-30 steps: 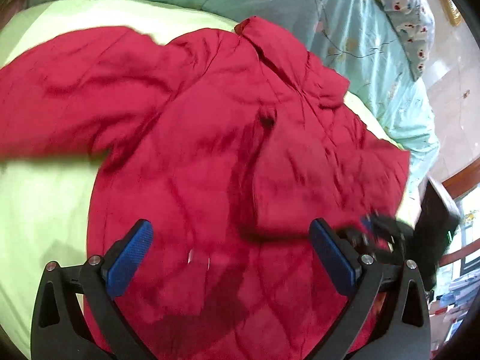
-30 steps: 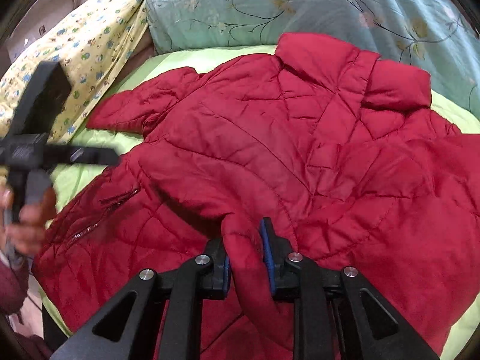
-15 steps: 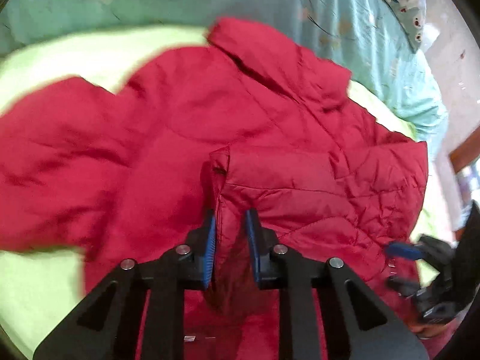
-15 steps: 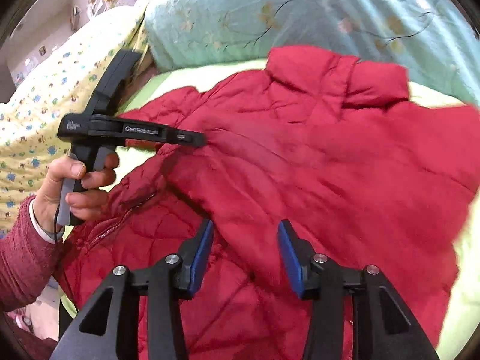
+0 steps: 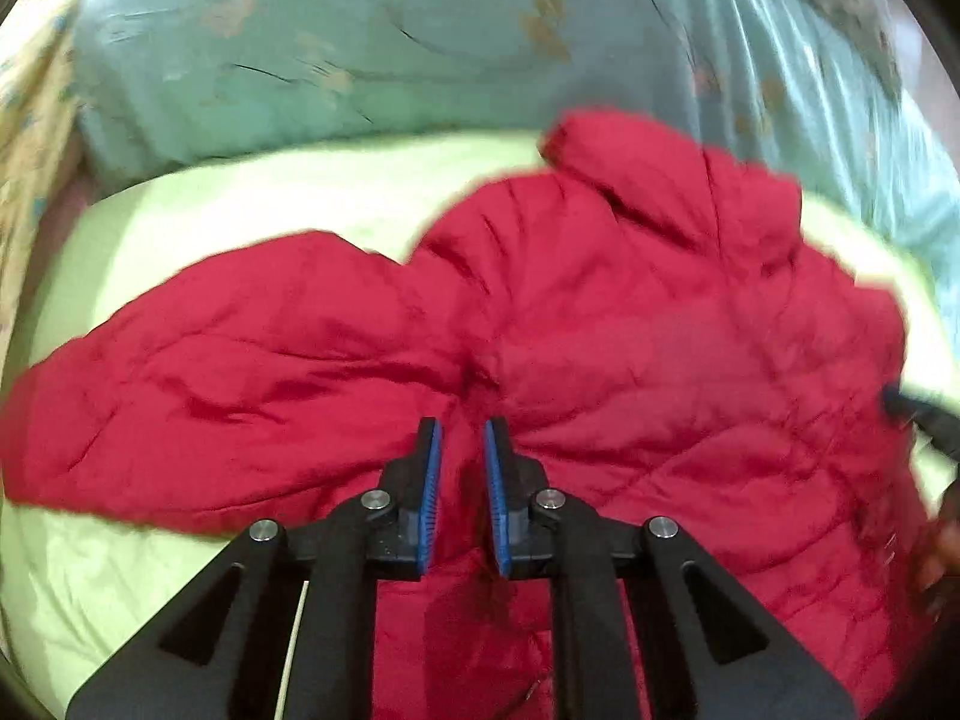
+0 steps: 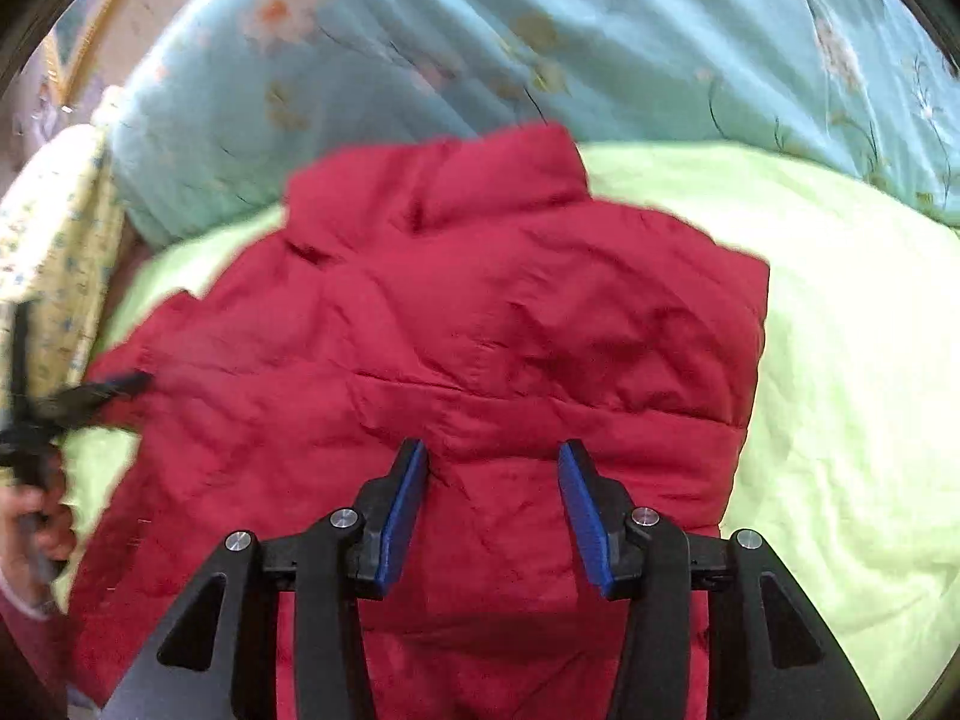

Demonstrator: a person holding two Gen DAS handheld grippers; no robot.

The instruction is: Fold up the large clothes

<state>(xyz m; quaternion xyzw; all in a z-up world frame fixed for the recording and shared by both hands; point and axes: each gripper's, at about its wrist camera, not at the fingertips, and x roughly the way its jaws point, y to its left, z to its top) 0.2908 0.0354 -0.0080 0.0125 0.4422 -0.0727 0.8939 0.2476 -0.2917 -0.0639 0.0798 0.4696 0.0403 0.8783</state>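
Note:
A red quilted jacket lies spread on the bed, collar toward the pillows and one sleeve stretched out to the left. My left gripper is shut on a pinched fold of the jacket near the armpit, with red fabric between its blue pads. In the right wrist view the jacket has its right side folded in to a straight edge. My right gripper hovers open over the lower body of the jacket, and its pads do not press on the cloth.
A light green sheet covers the bed around the jacket. A teal floral quilt is bunched along the far side, and a yellow patterned blanket lies at the left. A hand holds the other gripper at the left edge.
My left gripper went from wide open to shut on a jacket fold and tilted upward. My right gripper let go of the fold it pinched, opened and slid to the right across the jacket.

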